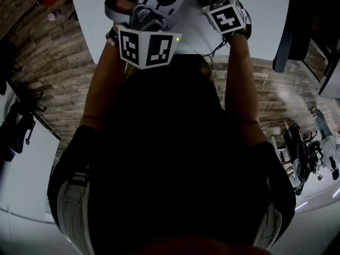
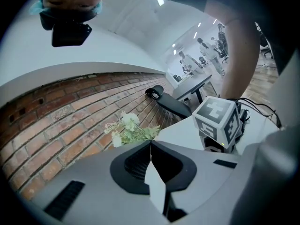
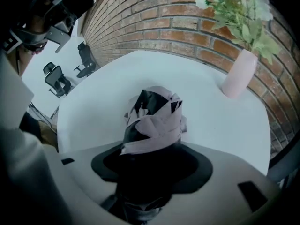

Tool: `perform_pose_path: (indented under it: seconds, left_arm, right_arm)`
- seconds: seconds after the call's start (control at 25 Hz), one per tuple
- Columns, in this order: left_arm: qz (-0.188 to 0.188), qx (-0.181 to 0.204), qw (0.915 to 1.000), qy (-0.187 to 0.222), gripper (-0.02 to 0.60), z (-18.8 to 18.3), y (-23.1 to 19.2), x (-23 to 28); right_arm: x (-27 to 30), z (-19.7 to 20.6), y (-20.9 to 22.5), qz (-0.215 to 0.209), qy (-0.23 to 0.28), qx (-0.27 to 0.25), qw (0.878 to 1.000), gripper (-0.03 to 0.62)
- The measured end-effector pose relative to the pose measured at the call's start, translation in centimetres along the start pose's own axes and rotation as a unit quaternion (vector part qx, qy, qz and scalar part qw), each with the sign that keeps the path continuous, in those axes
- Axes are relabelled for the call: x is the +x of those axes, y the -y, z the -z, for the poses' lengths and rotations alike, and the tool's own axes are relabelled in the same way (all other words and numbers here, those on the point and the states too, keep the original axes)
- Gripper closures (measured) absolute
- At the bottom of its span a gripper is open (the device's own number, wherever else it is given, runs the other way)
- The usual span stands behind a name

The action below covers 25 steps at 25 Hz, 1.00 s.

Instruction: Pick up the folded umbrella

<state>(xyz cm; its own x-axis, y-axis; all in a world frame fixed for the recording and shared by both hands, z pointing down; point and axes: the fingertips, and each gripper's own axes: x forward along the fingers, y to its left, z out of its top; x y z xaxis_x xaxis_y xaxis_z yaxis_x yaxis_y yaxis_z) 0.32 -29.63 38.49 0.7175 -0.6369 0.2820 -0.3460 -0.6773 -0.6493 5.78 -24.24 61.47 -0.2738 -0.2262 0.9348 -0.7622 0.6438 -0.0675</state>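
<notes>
The folded umbrella (image 3: 154,118), a pink and black bundle, rests on the white round table (image 3: 89,107). In the right gripper view its near end fills the dark gap between the jaws of my right gripper (image 3: 152,161), which points steeply down and grips it. My left gripper (image 2: 151,146) is held nearly level above the table with its jaws meeting along a thin seam and nothing between them. From the head view only the marker cubes of the left gripper (image 1: 146,47) and right gripper (image 1: 228,16) show over the table; the umbrella is hidden there.
A pink vase (image 3: 239,74) with white flowers (image 3: 234,8) stands at the table's far edge against a brick wall (image 3: 154,18). Black office chairs (image 3: 56,81) stand to the left beyond the table. The floor (image 1: 58,73) is wood planks.
</notes>
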Motion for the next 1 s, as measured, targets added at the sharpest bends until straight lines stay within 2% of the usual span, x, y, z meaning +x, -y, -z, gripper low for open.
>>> perform_pose_path:
  seconds: [0.04,0.12,1.0]
  left_arm:
    - [-0.003,-0.002,1.0,0.0,0.569,0.1,-0.1,0.0]
    - [-0.008,-0.008,0.9999,-0.001,0.569,0.2,-0.2,0.1]
    - [-0.011,-0.021,0.9995,-0.023,0.569,1.5,-0.2,0.2]
  right_arm:
    - [0.1,-0.2,-0.5,-0.002,-0.011,-0.015,1.0,0.326]
    - [0.2,-0.6,-1.2,-0.002,-0.028,-0.034,0.999,0.353]
    - [-0.1,-0.2,-1.4,-0.008,-0.018,-0.031,0.999,0.353]
